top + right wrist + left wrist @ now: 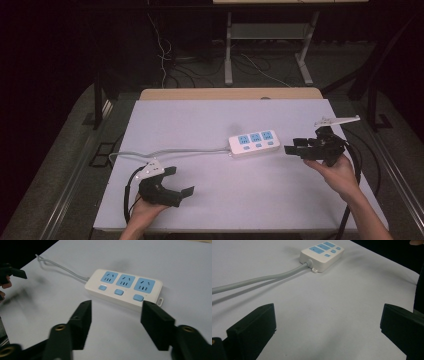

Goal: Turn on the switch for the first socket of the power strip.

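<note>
A white power strip (254, 143) with three blue sockets and three blue buttons lies near the middle of the white table (200, 120). Its grey cable (165, 152) runs off to the left edge. My left gripper (181, 181) rests low at the front left, open, with nothing between its jaws. In the left gripper view the strip (322, 254) lies far ahead and the cable (262, 278) trails leftward. My right gripper (292, 146) hovers just right of the strip, open and empty. In the right gripper view the strip (123, 289) sits close beyond the spread jaws of that gripper (116, 315).
The table's wooden far edge (230, 93) borders a dark floor with a desk frame (265, 45) and loose cables behind. Black cables (357, 170) trail from the right gripper off the table's right side. The other gripper (12, 272) appears at the far left of the right gripper view.
</note>
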### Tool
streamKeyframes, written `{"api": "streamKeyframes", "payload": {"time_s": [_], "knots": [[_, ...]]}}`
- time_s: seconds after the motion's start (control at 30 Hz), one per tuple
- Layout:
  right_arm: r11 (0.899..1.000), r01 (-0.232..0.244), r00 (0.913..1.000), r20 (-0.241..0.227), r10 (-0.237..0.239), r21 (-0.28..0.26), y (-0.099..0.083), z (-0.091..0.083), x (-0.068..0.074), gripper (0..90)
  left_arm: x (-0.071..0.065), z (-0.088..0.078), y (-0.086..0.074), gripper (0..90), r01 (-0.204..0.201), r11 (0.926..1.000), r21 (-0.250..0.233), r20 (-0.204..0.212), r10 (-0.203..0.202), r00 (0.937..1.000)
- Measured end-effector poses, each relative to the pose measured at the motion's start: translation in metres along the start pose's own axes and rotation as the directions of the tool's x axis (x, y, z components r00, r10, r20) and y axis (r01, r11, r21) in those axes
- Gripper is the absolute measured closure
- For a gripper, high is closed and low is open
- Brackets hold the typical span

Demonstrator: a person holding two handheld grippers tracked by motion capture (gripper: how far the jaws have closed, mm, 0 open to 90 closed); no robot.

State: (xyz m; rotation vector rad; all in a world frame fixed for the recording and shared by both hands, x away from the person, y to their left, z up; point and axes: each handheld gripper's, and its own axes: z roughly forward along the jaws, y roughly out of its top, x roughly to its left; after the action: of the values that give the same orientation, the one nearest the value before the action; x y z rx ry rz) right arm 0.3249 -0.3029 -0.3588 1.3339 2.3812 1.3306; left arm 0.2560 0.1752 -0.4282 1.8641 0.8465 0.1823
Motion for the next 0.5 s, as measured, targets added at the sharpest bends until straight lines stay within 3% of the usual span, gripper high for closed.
{"api": "streamKeyframes", "payload": {"time_s": [0.2,0.3,0.33,0.5], "knots": [[1.000,-0.014,0.9999,-0.010,0.014,-0.008,-0.012,-0.003,0.005,11.4,0.000,0.000,0.000,0.0,0.000,1.0000,0.001,-0.001,0.000,1.0000],[1.000,-0.016,0.9996,-0.022,0.016,-0.013,-0.018,-0.004,0.007,8.6,0.000,0.000,0.000,0.0,0.000,1.0000,0.002,-0.001,0.000,1.0000],[1.000,-0.018,0.9995,-0.027,0.018,-0.010,-0.020,-0.003,0.007,0.1,0.000,0.000,0.000,0.0,0.000,1.0000,0.001,-0.001,0.000,1.0000],[1.000,-0.020,0.9986,-0.050,0.019,-0.013,-0.030,-0.004,0.010,0.3,0.000,0.000,0.000,0.0,0.001,1.0000,0.000,-0.002,-0.001,1.0000]]}}
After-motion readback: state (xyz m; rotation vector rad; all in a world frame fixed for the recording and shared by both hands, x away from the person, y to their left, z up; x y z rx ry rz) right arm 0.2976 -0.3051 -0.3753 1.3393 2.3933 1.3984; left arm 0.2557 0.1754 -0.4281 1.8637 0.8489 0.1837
